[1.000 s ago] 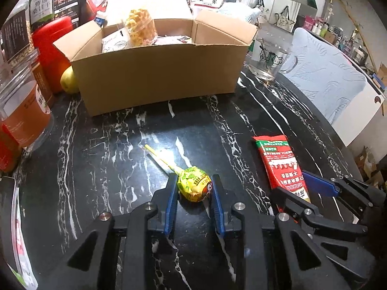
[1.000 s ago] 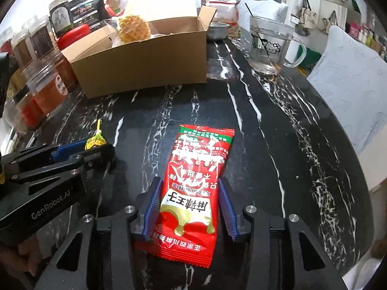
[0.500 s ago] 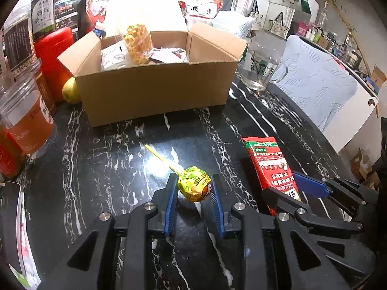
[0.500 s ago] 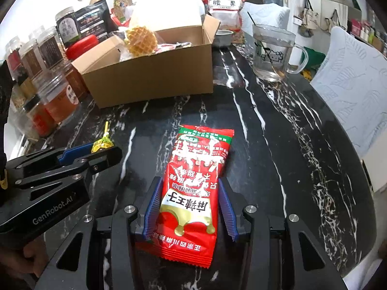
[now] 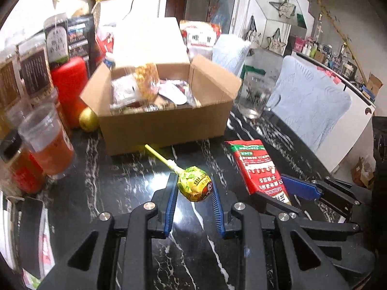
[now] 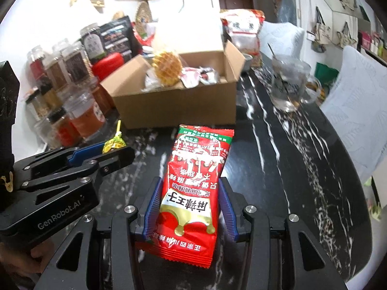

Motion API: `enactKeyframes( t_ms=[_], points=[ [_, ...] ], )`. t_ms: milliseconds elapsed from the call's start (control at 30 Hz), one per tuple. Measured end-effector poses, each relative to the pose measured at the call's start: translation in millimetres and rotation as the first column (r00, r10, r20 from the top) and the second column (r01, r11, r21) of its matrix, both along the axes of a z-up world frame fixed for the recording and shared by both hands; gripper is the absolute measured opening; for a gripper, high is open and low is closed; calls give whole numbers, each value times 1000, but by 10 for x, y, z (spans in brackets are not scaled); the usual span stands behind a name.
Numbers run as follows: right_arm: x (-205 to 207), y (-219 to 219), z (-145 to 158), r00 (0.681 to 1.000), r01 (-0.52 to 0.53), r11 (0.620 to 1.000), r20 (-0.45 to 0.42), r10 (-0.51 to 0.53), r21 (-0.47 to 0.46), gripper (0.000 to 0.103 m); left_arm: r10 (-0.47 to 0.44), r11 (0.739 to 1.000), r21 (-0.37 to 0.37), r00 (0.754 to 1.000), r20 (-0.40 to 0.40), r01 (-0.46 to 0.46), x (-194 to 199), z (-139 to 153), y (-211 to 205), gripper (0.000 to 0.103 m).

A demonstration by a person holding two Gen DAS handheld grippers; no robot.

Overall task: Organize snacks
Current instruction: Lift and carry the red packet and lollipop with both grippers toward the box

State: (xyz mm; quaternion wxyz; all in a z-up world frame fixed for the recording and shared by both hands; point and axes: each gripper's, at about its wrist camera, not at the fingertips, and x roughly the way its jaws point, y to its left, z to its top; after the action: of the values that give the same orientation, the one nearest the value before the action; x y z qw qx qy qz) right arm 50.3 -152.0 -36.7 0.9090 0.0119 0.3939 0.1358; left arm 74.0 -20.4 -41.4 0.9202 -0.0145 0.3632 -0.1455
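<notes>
Open box (image 5: 167, 123) sits at twelve o'clock on the marble table (image 5: 116, 183), already stuffed with snacks, nothing between it and either tool. Jars (image 5: 48, 140) crowd nine o'clock; a glass mug (image 5: 256, 94) stands at two. Right gripper (image 6: 188, 207) pinches the red packet (image 6: 196, 183) at its sides, lifted. Left gripper (image 5: 193, 188) is clamped on the lollipop (image 5: 194, 187), stick aimed at eleven o'clock.

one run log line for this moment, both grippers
left gripper: shut on lollipop | right gripper: shut on red packet | box: open, ahead
</notes>
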Motion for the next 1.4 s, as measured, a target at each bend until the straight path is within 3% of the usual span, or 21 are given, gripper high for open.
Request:
enactKeyframes(
  t_ms=[333, 667, 1400],
  points=[
    [97, 114, 414, 993, -66, 998, 104, 63, 20, 46, 27, 999, -28, 993, 117, -24, 68, 439, 112, 27],
    [341, 205, 569, 986, -86, 996, 143, 82, 27, 46, 51, 998, -52, 988, 148, -43, 319, 555, 224, 27],
    [1432, 301, 921, 958, -131, 991, 259, 125, 5, 46, 70, 995, -85, 967, 245, -50, 1328, 926, 355, 27]
  ],
)
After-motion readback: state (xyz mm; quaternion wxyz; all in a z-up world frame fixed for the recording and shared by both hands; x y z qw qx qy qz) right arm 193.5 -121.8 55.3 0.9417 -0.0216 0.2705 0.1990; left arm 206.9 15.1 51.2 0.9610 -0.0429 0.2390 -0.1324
